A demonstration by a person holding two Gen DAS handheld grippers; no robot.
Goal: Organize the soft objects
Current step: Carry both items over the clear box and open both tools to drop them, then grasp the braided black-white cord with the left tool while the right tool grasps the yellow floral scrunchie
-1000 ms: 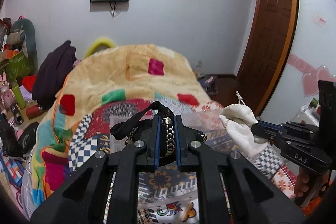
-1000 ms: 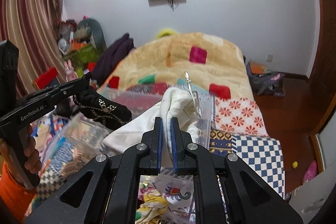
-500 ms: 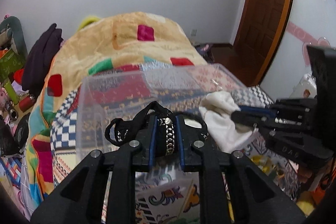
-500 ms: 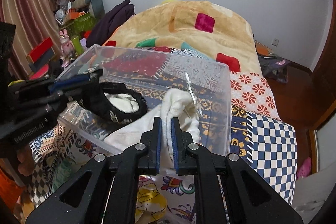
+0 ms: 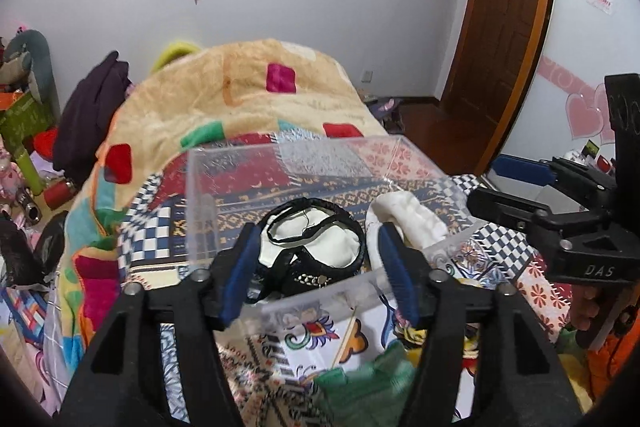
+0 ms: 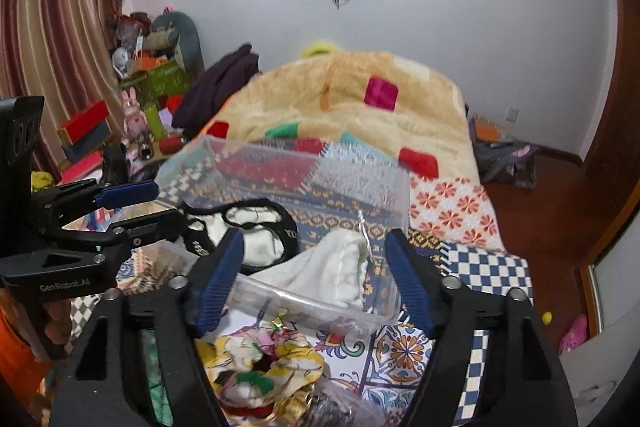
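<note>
A clear plastic bin (image 5: 288, 155) (image 6: 304, 163) stands on the patterned bed. Inside it lie a black pouch with a white lining (image 5: 312, 247) (image 6: 248, 231) and a white cloth bag (image 5: 412, 215) (image 6: 340, 267). My left gripper (image 5: 316, 275) is open and empty, just above the bin's near wall over the black pouch; it also shows in the right wrist view (image 6: 152, 207). My right gripper (image 6: 316, 279) is open and empty over the white bag; it also shows in the left wrist view (image 5: 492, 187).
A beige blanket with coloured squares (image 5: 240, 99) covers the far bed. Floral cloth pieces (image 6: 264, 367) and green fabric (image 5: 360, 379) lie just in front of the bin. Cluttered shelves and toys (image 6: 148, 75) stand at the left. A wooden door (image 5: 504, 19) is at the right.
Both grippers opened and let go: the black pouch and the white bag now lie in the bin. Both grippers have pulled back slightly from the bin.
</note>
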